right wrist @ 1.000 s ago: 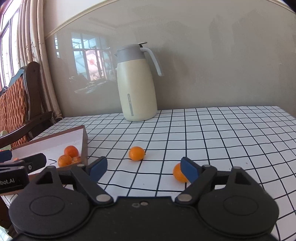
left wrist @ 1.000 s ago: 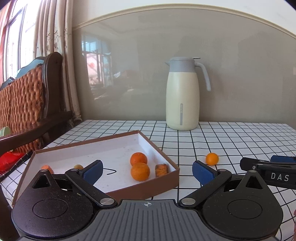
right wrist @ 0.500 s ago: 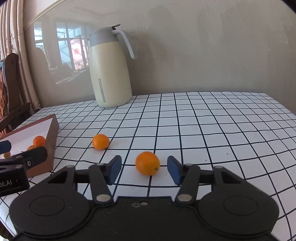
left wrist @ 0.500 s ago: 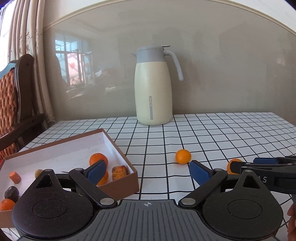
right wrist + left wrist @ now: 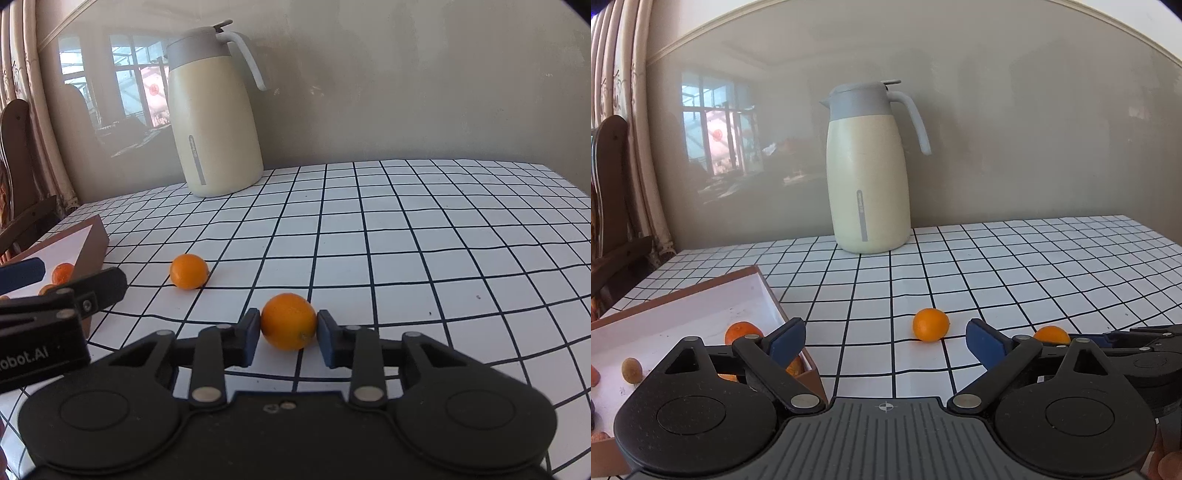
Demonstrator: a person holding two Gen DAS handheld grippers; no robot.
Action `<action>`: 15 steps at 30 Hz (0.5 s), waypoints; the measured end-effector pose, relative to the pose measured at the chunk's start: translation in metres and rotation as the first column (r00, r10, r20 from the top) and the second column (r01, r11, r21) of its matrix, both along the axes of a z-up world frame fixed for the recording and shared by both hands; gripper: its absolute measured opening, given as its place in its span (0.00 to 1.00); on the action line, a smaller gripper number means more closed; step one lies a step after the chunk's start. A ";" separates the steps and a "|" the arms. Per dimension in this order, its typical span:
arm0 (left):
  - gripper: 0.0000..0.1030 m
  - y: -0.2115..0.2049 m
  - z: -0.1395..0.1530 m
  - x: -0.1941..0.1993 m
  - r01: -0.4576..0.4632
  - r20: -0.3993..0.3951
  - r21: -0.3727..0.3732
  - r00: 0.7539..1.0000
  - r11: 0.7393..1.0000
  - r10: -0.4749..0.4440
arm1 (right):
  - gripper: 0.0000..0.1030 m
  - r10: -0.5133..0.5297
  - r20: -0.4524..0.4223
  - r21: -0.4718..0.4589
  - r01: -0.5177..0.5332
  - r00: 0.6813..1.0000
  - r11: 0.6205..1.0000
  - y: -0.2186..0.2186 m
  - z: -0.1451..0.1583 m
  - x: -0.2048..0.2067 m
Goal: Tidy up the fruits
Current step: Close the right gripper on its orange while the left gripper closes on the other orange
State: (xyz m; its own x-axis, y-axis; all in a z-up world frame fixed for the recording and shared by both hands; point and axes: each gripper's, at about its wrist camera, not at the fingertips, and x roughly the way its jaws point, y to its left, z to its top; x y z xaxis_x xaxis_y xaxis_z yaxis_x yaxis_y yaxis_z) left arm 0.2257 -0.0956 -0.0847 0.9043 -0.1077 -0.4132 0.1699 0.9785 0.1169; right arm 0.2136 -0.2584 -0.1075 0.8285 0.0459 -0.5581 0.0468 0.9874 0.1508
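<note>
The right gripper (image 5: 289, 334) has its jaws closed on an orange (image 5: 288, 321) resting on the checkered bench (image 5: 406, 240). The left gripper (image 5: 885, 341) holds its jaws spread wide, empty. A second orange (image 5: 931, 324) lies on the bench near the box (image 5: 701, 306), which contains more fruit.

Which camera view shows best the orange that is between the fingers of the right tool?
The right wrist view: the orange sits whole and near between the right tool's two pads, which touch its sides. In the left wrist view only its top shows, behind the left tool's finger.
</note>
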 end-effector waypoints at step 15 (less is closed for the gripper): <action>0.74 -0.036 -0.022 0.042 0.032 -0.079 -0.007 0.996 0.999 -0.033 | 0.24 -0.135 0.056 -0.003 0.135 0.989 0.991 -0.042 0.010 -0.024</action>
